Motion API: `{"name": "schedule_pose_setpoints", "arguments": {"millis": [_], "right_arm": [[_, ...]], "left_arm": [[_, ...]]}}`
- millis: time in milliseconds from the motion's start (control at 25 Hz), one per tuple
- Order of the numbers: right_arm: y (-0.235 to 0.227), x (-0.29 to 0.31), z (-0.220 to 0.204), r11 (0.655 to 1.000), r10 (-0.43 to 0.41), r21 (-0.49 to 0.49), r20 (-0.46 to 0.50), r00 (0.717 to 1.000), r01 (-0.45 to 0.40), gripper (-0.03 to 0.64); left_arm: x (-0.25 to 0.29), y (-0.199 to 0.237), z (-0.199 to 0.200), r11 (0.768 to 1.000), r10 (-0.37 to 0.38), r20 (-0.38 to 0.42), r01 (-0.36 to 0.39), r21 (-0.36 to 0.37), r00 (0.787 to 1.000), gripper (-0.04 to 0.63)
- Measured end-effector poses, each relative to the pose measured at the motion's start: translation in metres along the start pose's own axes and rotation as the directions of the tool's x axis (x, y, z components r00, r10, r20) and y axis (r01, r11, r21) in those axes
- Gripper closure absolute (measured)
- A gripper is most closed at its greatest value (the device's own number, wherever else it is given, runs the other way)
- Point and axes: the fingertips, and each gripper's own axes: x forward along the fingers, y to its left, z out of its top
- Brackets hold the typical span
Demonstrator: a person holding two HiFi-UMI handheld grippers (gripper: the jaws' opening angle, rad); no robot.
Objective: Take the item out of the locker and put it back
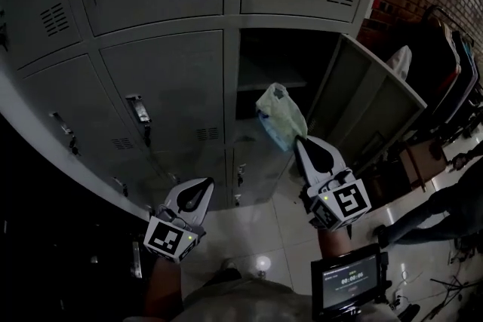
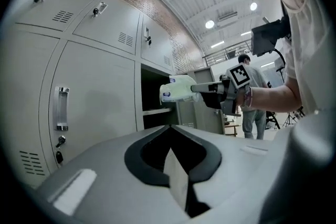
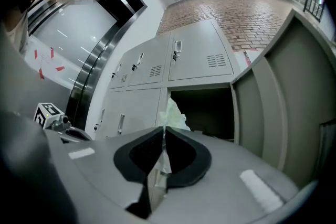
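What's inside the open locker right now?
The open locker shows one shelf and dark space. The bag, pinched in the right gripper, hangs before the opening and covers its lower part.

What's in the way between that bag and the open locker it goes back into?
Nothing visible. The right gripper holds the bag in front of the open compartment, whose door is swung wide to the right. The left gripper is lower, off to the side.
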Motion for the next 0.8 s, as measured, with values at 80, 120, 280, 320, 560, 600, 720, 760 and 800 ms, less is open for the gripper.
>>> {"name": "schedule_pose_setpoints", "arguments": {"millis": [80,120,280,320,560,600,720,760,800], "right_arm": [[0.008,-0.017,0.007,1.0,0.015,-0.008,0.012,1.0,-0.015,0.609],[0.013,-0.027,0.01,1.0,0.024,-0.01,0.017,1.0,-0.024,0.609],[0.031,-0.074,0.017,0.998,0.066,-0.003,0.022,0.998,-0.066,0.609],[0.035,-0.088,0.018,0.997,0.077,-0.003,0.019,0.997,-0.077,0.609],[0.051,-0.169,0.014,0.994,0.112,0.008,-0.013,0.994,-0.112,0.609],[0.052,-0.181,0.013,0.993,0.113,0.019,-0.016,0.993,-0.112,0.609],[0.052,-0.208,0.01,0.992,0.112,0.057,-0.02,0.993,-0.111,0.609],[0.052,-0.216,0.008,0.992,0.111,0.064,-0.027,0.993,-0.109,0.609],[0.053,-0.222,0.006,0.992,0.109,0.069,-0.037,0.993,-0.106,0.609]], "left_arm": [[-0.009,-0.014,0.008,1.0,0.008,0.023,-0.008,-0.018,1.0,0.592],[-0.014,-0.023,0.01,1.0,0.013,0.025,-0.013,-0.014,1.0,0.592],[-0.034,-0.066,0.016,0.999,0.04,0.018,-0.04,-0.002,0.999,0.592],[-0.039,-0.079,0.018,0.999,0.045,0.02,-0.045,-0.01,0.999,0.592],[-0.069,-0.157,0.002,0.997,0.066,-0.036,-0.067,-0.029,0.997,0.592],[-0.073,-0.168,0.001,0.997,0.067,-0.04,-0.068,-0.033,0.997,0.592],[-0.083,-0.196,0.001,0.998,0.052,-0.045,-0.054,-0.028,0.998,0.592],[-0.085,-0.203,0.004,0.999,0.047,-0.045,-0.048,-0.026,0.998,0.592],[-0.087,-0.209,0.006,0.999,0.044,-0.045,-0.045,-0.025,0.998,0.591]]}}
